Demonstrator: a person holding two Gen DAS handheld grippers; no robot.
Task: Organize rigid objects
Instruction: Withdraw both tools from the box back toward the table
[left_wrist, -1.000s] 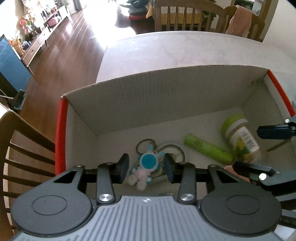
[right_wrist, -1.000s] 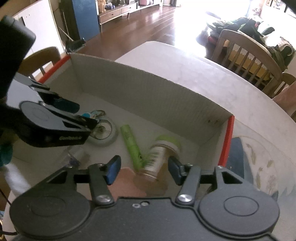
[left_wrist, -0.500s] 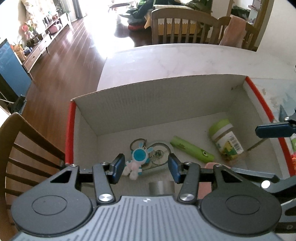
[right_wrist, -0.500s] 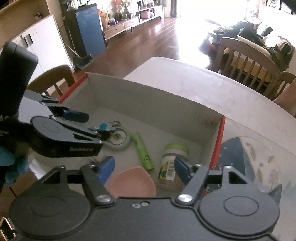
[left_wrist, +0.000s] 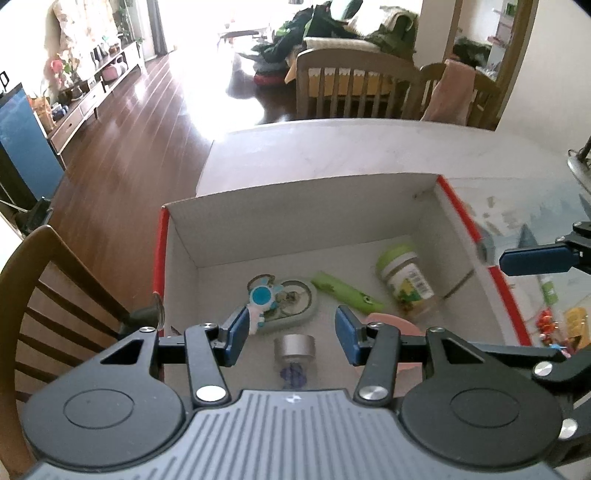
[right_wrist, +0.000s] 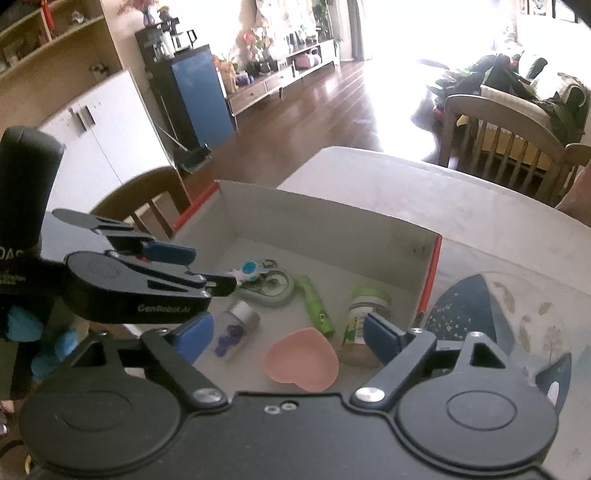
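An open cardboard box with red edges stands on the table. On its floor lie a green-lidded jar, a green tube, a pink heart dish, a small silver-capped bottle and a blue-and-white keychain toy on a round case. My left gripper hovers open above the box, nothing between its fingers. My right gripper is above the dish and jar, its jaws opening, holding nothing.
A patterned mat lies on the table right of the box, with small colourful items on it. Wooden chairs stand at the table's left and far side. Wood floor lies beyond.
Both grippers have risen and drawn back from the box floor. The right gripper's jaws widened away from the jar; the pink dish and small bottle came into view.
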